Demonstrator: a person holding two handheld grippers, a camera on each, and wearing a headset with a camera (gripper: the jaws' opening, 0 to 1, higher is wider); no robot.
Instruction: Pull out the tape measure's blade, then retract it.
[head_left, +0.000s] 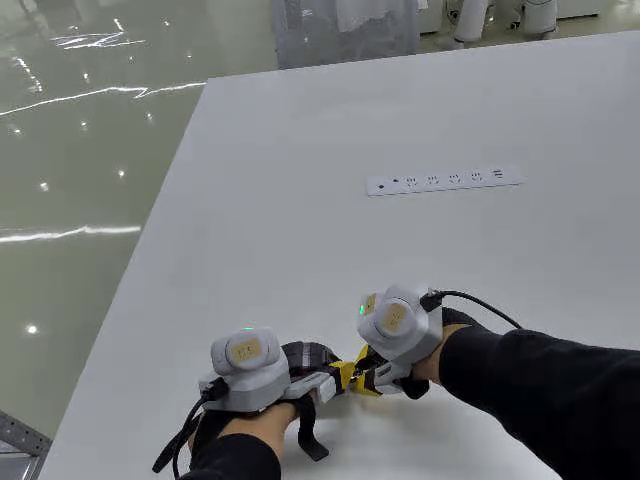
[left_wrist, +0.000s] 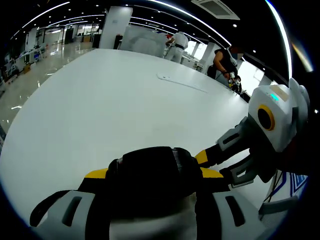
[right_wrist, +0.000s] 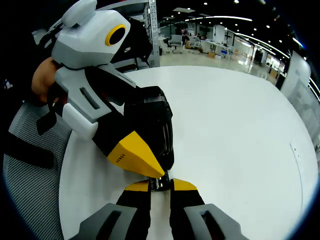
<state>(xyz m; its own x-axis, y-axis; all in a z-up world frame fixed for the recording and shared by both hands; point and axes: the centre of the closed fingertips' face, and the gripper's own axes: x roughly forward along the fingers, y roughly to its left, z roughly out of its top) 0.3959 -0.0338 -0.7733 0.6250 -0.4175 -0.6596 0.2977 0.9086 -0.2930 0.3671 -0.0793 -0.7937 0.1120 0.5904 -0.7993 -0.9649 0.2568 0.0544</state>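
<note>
Tape measure (head_left: 306, 357) low by near edge of bench (head_left: 350, 120), black case clamped between fingers (left_wrist: 75, 210) of left gripper (left_wrist: 152, 174). Right gripper (right_wrist: 160, 186) pinched tight on small metal hook (right_wrist: 160, 182), which sits hard against case mouth. Looks like pull at very start: full draw-out to do, retraction after that. Hard to make out: blade behind hook, any lock button. Head view: gripper bodies cover most of case.

No legible text, labels or numbers.
</note>
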